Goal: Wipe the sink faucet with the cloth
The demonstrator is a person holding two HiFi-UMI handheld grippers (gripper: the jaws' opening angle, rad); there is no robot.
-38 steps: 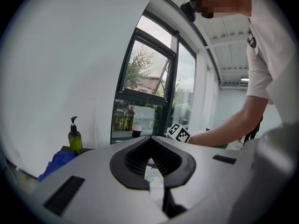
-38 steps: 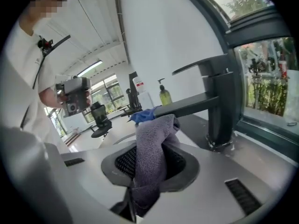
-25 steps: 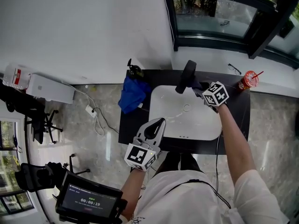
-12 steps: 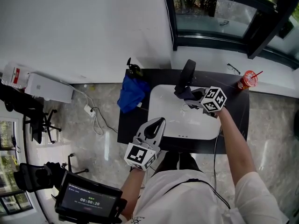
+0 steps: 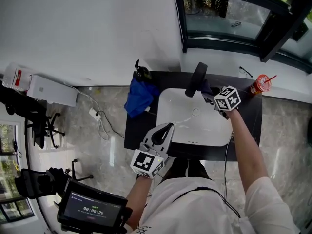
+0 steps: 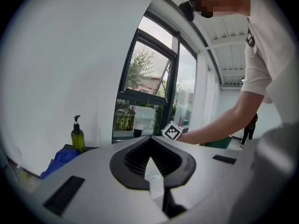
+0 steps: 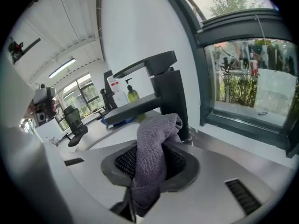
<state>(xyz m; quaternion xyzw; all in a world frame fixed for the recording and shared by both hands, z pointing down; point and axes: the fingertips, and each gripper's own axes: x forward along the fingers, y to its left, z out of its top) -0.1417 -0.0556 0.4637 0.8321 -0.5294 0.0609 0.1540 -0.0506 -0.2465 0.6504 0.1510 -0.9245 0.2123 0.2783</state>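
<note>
The black sink faucet (image 5: 197,79) stands at the back of the white basin (image 5: 181,130); in the right gripper view the faucet (image 7: 164,90) rises just beyond the jaws. My right gripper (image 5: 214,95) is at the faucet's right side, shut on a grey-purple cloth (image 7: 154,160) that bunches up between its jaws and reaches the faucet's column. In the head view the cloth (image 5: 206,88) shows dark against the faucet base. My left gripper (image 5: 167,127) hovers over the basin's front left rim, shut and holding nothing; its own view shows the right gripper's marker cube (image 6: 172,131) far ahead.
A blue cloth (image 5: 138,97) and a green soap bottle (image 5: 141,72) lie on the black counter (image 5: 243,121) left of the basin. A red cup (image 5: 259,84) and glasses (image 5: 245,71) sit at the right. A dark-framed window (image 7: 247,78) is close behind the faucet.
The right gripper slid the cloth left along the faucet toward the spout half a second ago, then drew back to the faucet's right side. The left gripper has stayed put.
</note>
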